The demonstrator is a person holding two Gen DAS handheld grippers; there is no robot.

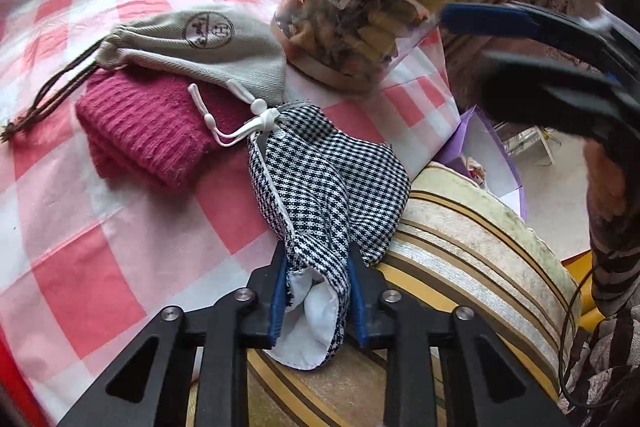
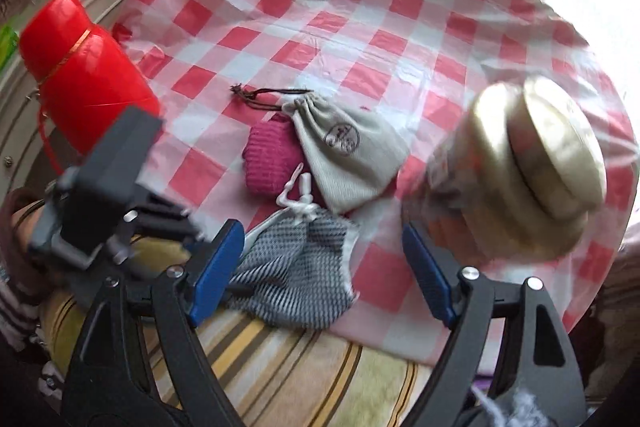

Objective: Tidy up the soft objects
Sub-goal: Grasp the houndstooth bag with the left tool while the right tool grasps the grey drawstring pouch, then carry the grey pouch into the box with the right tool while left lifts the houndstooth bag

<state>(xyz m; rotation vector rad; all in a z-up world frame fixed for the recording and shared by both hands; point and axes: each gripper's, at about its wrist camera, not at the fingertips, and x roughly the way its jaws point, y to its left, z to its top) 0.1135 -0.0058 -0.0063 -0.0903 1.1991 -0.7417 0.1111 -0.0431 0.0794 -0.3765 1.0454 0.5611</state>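
A black-and-white houndstooth drawstring pouch (image 1: 328, 187) lies at the near edge of the table, with its white lining showing. My left gripper (image 1: 318, 285) is shut on its bottom hem, one blue pad on each side of the bunched cloth. Behind it a grey drawstring pouch (image 1: 216, 43) with a round logo rests partly on a folded magenta knit (image 1: 148, 131). In the right wrist view my right gripper (image 2: 324, 269) stands open above the houndstooth pouch (image 2: 296, 275), holding nothing. The grey pouch (image 2: 348, 155) and the knit (image 2: 272, 159) lie beyond it.
A clear jar with a gold lid (image 1: 360, 19) stands right of the pouches, close to my right gripper (image 1: 464, 57). A red flask (image 2: 84, 67) sits at the far left. A red-checked cloth (image 2: 320, 7) covers the round table with its striped rim (image 1: 480, 251). A purple bag (image 1: 492, 147) stands beside the table.
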